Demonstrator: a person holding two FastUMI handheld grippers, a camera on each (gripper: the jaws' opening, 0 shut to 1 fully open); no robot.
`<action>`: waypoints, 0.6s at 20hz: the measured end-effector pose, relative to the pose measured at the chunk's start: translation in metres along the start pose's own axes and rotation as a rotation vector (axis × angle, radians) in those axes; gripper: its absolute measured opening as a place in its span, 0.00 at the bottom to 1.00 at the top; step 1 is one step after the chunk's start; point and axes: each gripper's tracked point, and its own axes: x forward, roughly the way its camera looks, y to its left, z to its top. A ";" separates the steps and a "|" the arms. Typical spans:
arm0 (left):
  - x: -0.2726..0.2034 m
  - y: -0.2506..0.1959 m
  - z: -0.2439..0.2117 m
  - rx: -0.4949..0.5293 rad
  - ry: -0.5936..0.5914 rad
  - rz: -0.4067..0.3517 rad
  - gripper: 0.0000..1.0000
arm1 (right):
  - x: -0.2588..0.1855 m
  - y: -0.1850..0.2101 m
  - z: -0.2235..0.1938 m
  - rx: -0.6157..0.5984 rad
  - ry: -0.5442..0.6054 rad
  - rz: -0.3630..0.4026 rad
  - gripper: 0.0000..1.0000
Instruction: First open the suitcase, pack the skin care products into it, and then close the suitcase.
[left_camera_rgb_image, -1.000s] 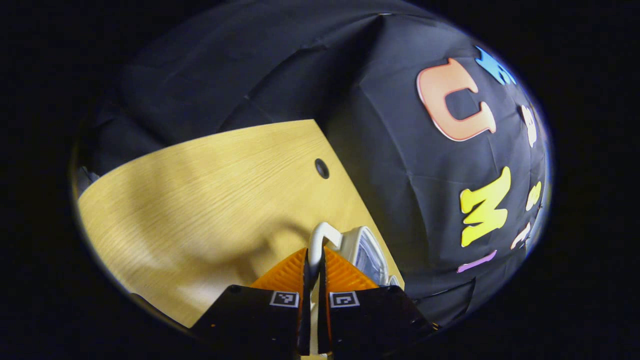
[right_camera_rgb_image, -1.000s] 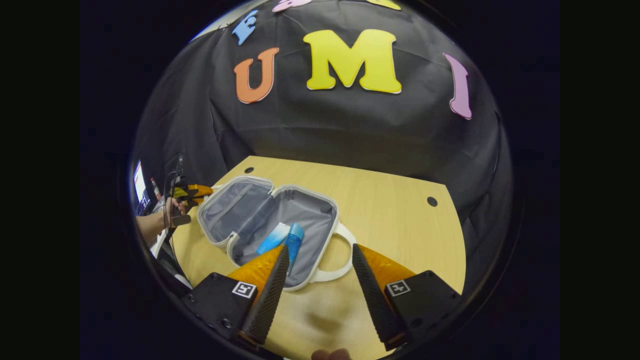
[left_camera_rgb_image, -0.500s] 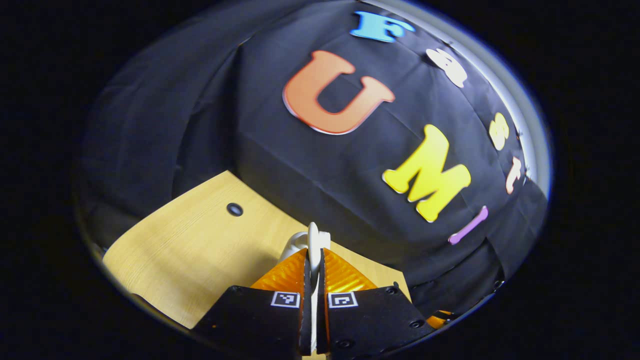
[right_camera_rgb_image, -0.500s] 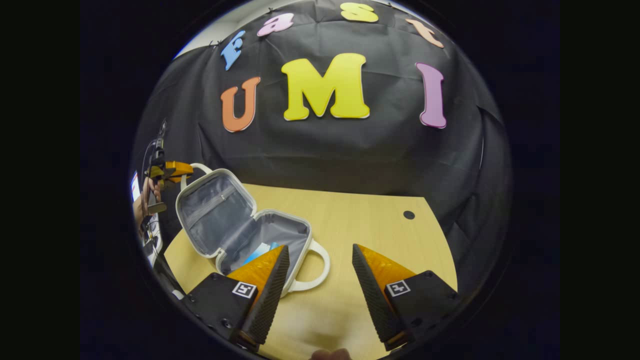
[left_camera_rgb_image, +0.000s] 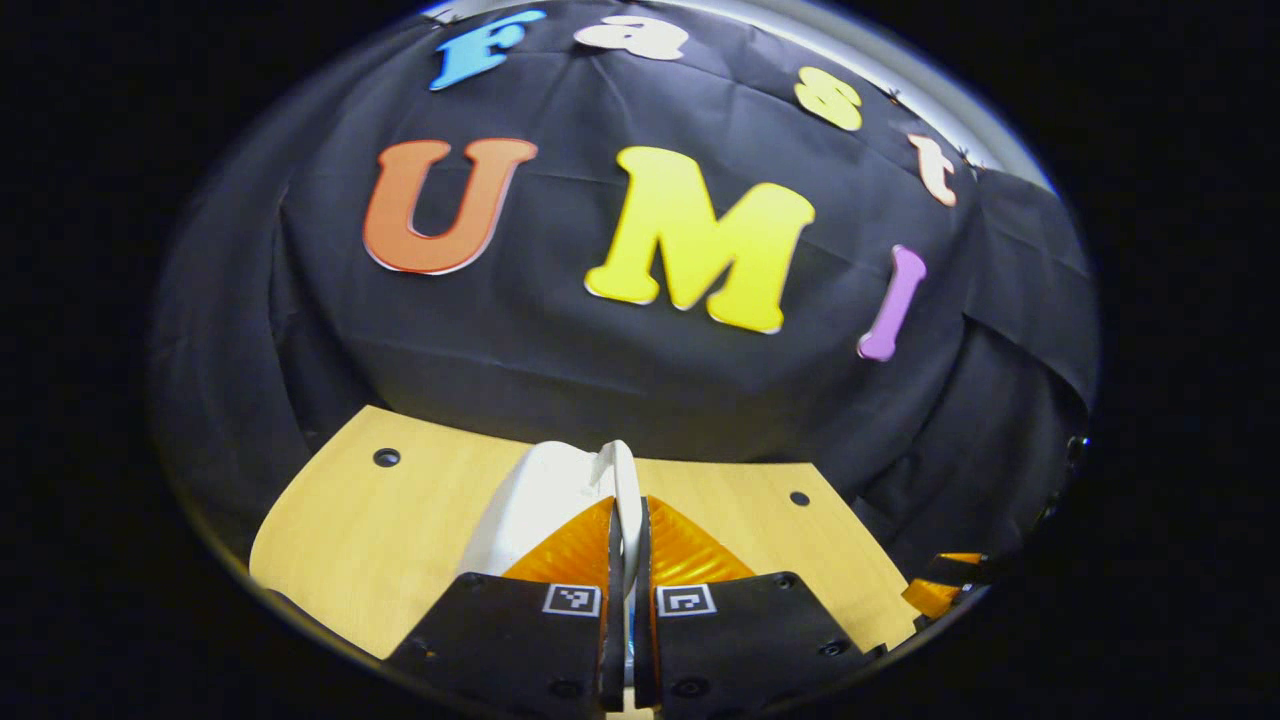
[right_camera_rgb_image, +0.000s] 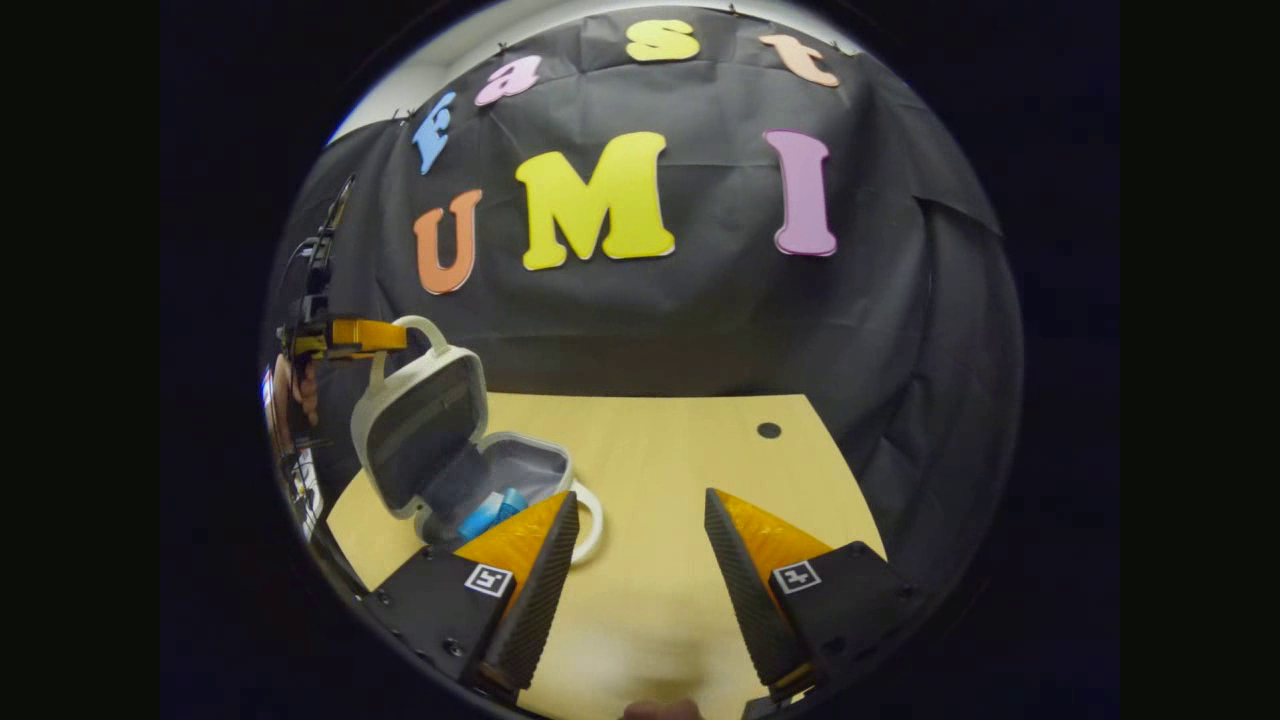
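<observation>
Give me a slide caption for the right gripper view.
Left gripper lifts the suitcase lid by its handle; right gripper open.

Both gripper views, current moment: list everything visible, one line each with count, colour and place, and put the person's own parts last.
suitcase: one, white shell with grey lining, at the table's left end, lid raised partway over the base.
lid handle: one, white, pinched between the left gripper's fingers.
base handle: one, white, on the table-side edge of the base.
skin care products: at least two, blue, inside the base.
table: one, light wood, with dark round holes.
left gripper: one, shut on the lid handle.
right gripper: one, open, above the bare table.
hand: one, holding the left gripper.
</observation>
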 end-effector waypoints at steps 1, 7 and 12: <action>0.004 -0.018 -0.011 0.026 0.021 -0.018 0.07 | -0.003 -0.010 -0.001 0.008 0.000 -0.014 0.76; 0.039 -0.088 -0.085 0.125 0.123 -0.089 0.06 | -0.023 -0.071 -0.003 0.020 -0.015 -0.105 0.76; 0.073 -0.108 -0.137 0.199 0.197 -0.102 0.07 | -0.033 -0.106 -0.010 0.018 0.011 -0.163 0.75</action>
